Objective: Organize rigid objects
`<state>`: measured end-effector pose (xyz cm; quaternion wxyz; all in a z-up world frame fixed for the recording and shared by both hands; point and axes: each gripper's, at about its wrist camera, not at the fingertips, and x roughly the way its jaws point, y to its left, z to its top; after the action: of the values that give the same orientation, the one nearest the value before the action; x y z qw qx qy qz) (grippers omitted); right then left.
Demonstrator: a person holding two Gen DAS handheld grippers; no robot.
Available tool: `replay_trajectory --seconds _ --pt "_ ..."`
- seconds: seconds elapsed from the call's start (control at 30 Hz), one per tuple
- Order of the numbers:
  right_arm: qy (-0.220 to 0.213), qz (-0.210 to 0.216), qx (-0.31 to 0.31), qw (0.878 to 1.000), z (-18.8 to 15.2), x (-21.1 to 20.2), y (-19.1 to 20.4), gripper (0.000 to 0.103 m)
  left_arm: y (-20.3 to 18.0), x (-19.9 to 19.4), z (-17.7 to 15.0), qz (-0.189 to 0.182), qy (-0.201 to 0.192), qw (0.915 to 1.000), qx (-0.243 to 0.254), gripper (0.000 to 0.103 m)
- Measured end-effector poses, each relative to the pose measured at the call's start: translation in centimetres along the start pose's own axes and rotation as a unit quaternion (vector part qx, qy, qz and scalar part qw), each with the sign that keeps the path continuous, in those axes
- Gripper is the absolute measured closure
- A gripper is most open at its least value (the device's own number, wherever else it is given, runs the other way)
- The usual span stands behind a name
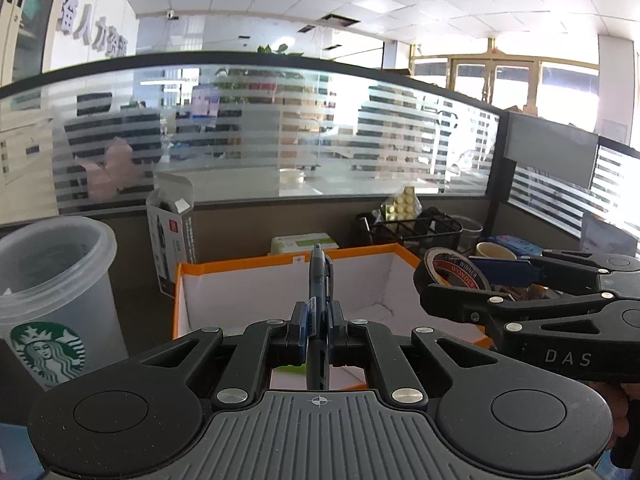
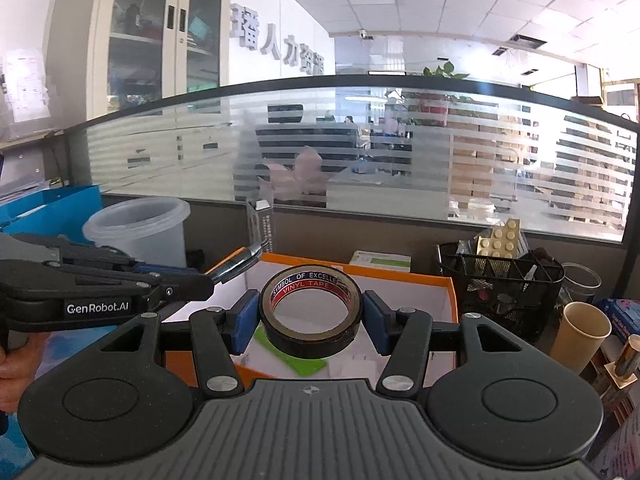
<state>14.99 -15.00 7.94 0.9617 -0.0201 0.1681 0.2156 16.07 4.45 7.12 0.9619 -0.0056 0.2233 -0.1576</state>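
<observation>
Tongs in the left hand (image 1: 319,322) are squeezed tight on a dark blue pen (image 1: 319,280). The pen sticks out forward between the blue pads (image 1: 301,326), and its tip points out over the orange box (image 1: 240,266). From the right wrist view the left tongs (image 2: 208,280) come in from the left side, with the shiny pen (image 2: 240,260) poking over the near left corner of the box.

The right tongs (image 2: 311,316) hold a roll of black tape (image 2: 311,314). They are partly open, just as wide as the roll, and a blue pad (image 2: 245,320) presses on each side of it. The roll lies nearly flat, so you can look down through its hole. It hangs over the orange box (image 2: 448,284), which is white inside. A green card (image 2: 304,364) lies in the box, under the tape.

In the left wrist view the right tongs (image 1: 444,284) reach in from the right with the tape (image 1: 456,272).

A see-through plastic cup (image 1: 52,280) with a green picture stands left of the box. A black wire basket (image 2: 496,280) full of small things stands to the right on the table, and a tan paper cup (image 2: 580,334) stands near it. A green and white packet (image 1: 304,242) lies behind the box.
</observation>
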Motion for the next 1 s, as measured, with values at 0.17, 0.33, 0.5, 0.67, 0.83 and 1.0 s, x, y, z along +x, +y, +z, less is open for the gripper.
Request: replay_trajectory --seconds 0.17,0.33,0.5,0.67,0.83,1.0 --pt "0.003 -0.007 0.002 1.0 0.6 1.5 -1.0 0.051 0.7 1.4 1.1 0.004 0.002 1.0 0.001 0.096" --pt "0.008 -0.013 0.011 1.0 1.3 3.3 -2.0 0.051 1.3 2.9 2.0 0.006 0.006 1.0 0.001 0.096" --pt "0.024 -0.023 0.014 0.999 1.6 5.8 -2.9 0.051 1.8 5.1 2.2 0.004 0.022 0.9997 -0.003 0.096" --pt "0.05 -0.025 0.016 0.998 0.9 8.3 -3.3 0.051 2.6 7.8 1.8 0.008 0.046 0.9989 -0.008 0.096" --pt "0.089 -0.018 0.025 0.996 -0.7 10.6 -3.6 0.051 3.4 10.0 0.3 0.008 0.076 0.9968 -0.02 0.096" --pt "0.113 -0.023 0.028 0.993 -1.7 12.2 -3.8 0.051 3.6 11.1 -0.6 0.011 0.092 0.9954 -0.02 0.096"
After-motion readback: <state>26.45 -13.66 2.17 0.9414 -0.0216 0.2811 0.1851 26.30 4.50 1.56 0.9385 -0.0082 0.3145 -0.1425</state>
